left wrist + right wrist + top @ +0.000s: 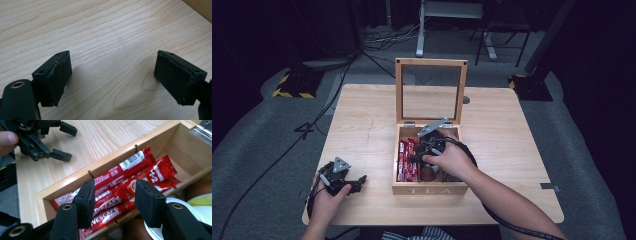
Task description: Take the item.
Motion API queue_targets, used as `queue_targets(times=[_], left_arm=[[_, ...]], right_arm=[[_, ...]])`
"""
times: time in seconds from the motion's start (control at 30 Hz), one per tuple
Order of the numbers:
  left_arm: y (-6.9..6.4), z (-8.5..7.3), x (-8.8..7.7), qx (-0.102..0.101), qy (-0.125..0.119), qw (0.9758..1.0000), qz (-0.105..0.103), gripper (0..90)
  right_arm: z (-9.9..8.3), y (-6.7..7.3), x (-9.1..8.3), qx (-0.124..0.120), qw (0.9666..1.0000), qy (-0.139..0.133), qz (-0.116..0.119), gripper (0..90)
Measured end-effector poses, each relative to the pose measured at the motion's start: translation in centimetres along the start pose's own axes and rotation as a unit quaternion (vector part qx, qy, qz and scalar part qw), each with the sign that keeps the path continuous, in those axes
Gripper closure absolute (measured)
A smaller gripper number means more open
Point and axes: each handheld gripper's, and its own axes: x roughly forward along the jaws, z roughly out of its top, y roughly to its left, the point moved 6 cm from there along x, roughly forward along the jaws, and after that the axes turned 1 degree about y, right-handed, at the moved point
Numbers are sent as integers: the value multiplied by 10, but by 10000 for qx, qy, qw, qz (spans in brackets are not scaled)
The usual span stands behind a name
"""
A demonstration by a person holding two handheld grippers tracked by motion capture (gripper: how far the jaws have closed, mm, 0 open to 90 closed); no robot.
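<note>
Here the right gripper (113,197) is hovering over the red coffee sachets (120,187) in the left compartment of the wooden tea box (430,189). Its jaws are standing apart, straddling the top sachet without pressing it, so the pads should be sinking a little lower and closing on one sachet alone. The left gripper (346,181), jaws apart, is resting on the table (362,125), well left of the box.

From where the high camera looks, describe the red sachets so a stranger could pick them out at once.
Find the open wooden tea box marked TEA near the table's front edge, its glass lid standing up. The red Nescafe sachets lie lengthwise in its left compartment, under the right gripper. They are the box's long glossy red sticks; the neighbouring compartment holds round capsules.
</note>
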Motion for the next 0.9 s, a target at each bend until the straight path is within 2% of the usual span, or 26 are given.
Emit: queue_targets(times=[0.07,0.13,0.3,0.43,0.57,0.8,0.87,0.9], left_arm=[[0,0,0,-2,-1,10000,0,149],[0,0,0,10,1,10000,-2,149],[0,0,0,21,10,10000,5,149],[0,0,0,13,9,10000,10,149],[-1,0,0,4,6,10000,10,149],[-1,-1,-1,30,36,10000,20,149],[-1,-1,-1,30,36,10000,20,149],[-1,-1,-1,33,37,10000,20,149]], right_arm=[[0,1,5,-90,9999,69,-85,510],[-2,3,8,58,9997,213,-125,518],[-1,7,14,6,9986,391,-350,536],[-1,10,17,-202,9961,594,-613,580],[-3,15,25,-242,9941,772,-727,604],[-5,17,31,-287,9924,834,-864,613],[-5,18,32,-289,9920,848,-885,636],[-6,18,32,-273,9916,885,-905,682]])
